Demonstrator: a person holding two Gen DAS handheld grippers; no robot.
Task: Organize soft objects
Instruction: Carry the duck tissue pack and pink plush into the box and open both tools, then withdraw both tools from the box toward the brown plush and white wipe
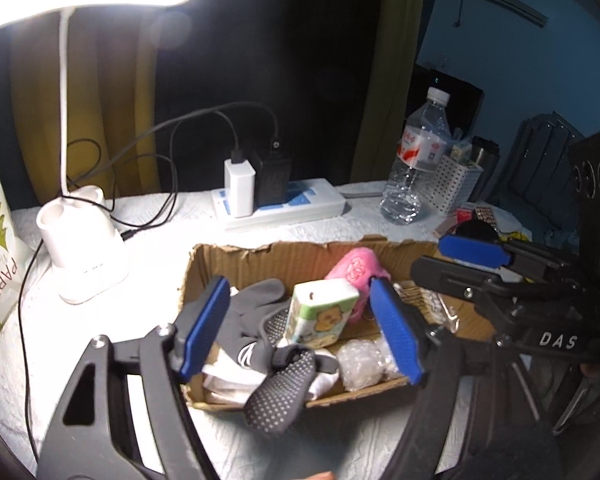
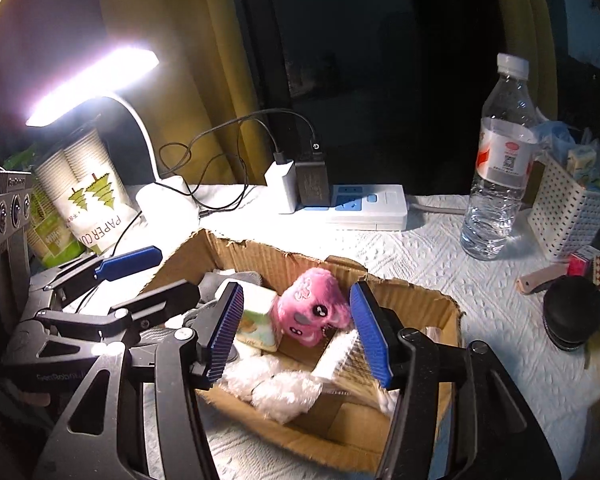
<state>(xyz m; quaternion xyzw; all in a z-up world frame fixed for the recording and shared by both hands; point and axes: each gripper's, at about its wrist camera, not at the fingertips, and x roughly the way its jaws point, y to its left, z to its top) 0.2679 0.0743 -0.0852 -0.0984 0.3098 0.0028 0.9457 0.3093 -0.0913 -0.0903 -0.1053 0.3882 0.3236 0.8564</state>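
two grippers: left gripper [image 1: 300,328] and right gripper [image 2: 296,332], both over the cardboard box [image 1: 260,254] on the bench [image 1: 160,216].
left fingers: apart, nothing pinched; tissue pack [image 1: 320,314] sits loose between them, tilted on a grey glove [image 1: 260,304].
right fingers: apart, empty; pink plush [image 2: 312,310] lies in the gap, pads not pressing it.
step: looks like items just dropped in box, release stage.
next: prob. lift both clear w/o snagging glove or plush, then check bench for more soft stuff.
count in box: 1 plush, 1 tissue pack, 2 gloves (dotted glove [image 1: 280,392] drapes over front wall), approx. 2 bubble-wrap wads [image 1: 360,364], white cloth.
around: 1 lamp [image 1: 80,240], 1 power strip [image 1: 284,204], 1 water bottle [image 1: 416,160].
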